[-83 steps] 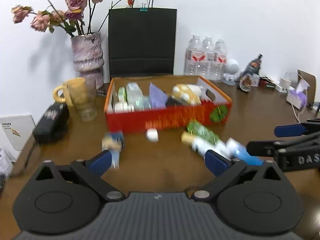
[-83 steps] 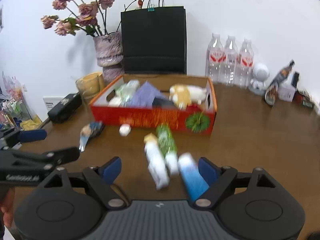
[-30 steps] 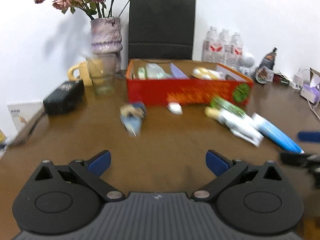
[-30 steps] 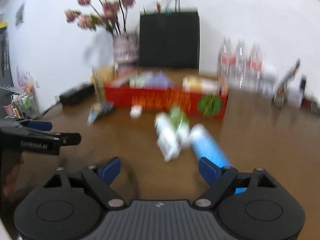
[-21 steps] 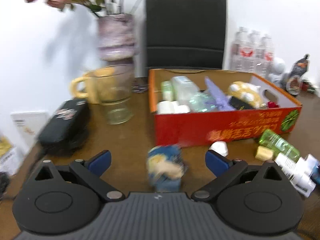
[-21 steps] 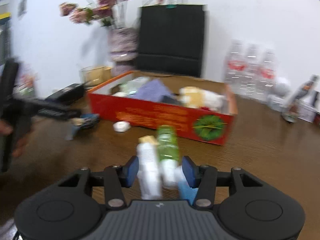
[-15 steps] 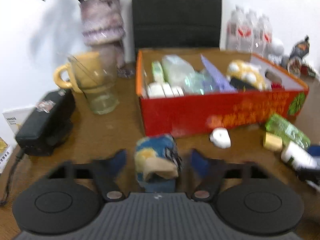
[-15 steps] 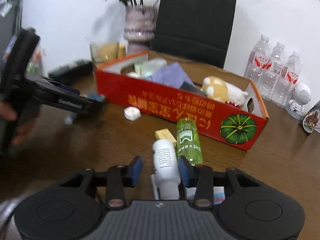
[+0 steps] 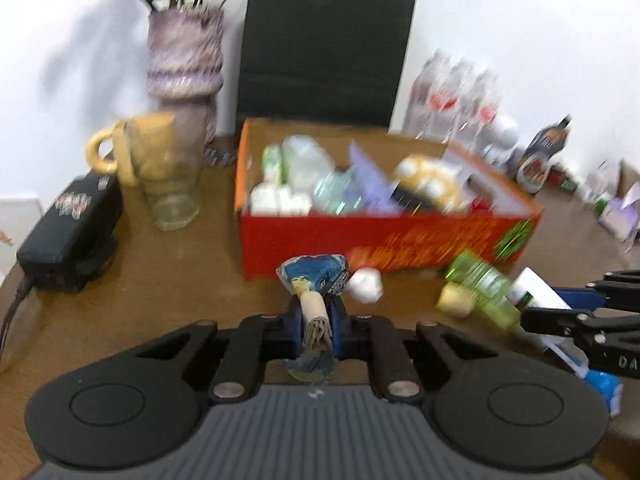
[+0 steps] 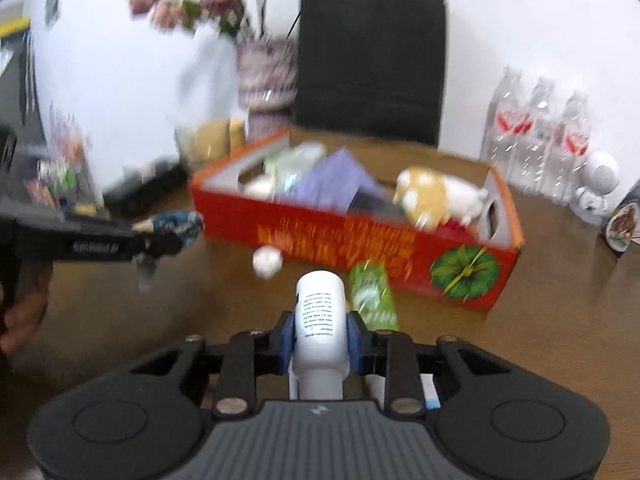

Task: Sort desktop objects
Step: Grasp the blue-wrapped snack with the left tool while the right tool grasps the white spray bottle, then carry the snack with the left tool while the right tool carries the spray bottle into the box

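My left gripper (image 9: 316, 320) is shut on a crumpled blue and tan snack packet (image 9: 314, 276), held just above the brown table in front of the red box (image 9: 384, 236). The right wrist view shows that packet (image 10: 180, 220) at the left gripper's tip. The jaws of my right gripper (image 10: 320, 328) are closing, and their blue pads press both sides of a white bottle (image 10: 320, 304). A green bottle (image 10: 372, 288) and a small white round object (image 10: 267, 262) lie before the red box (image 10: 360, 236), which is full of several items.
Behind the box stand a black paper bag (image 9: 326, 48), a vase of flowers (image 9: 184, 56) and water bottles (image 10: 540, 136). A glass (image 9: 170, 188), a yellow mug (image 9: 120, 152) and a black adapter (image 9: 72, 224) sit at the left. A blue tube (image 9: 600, 384) lies at the right.
Both grippers moved toward the box and went from wide open to shut. The left took hold of the blue packet, the right the white bottle, and both items are now off the table.
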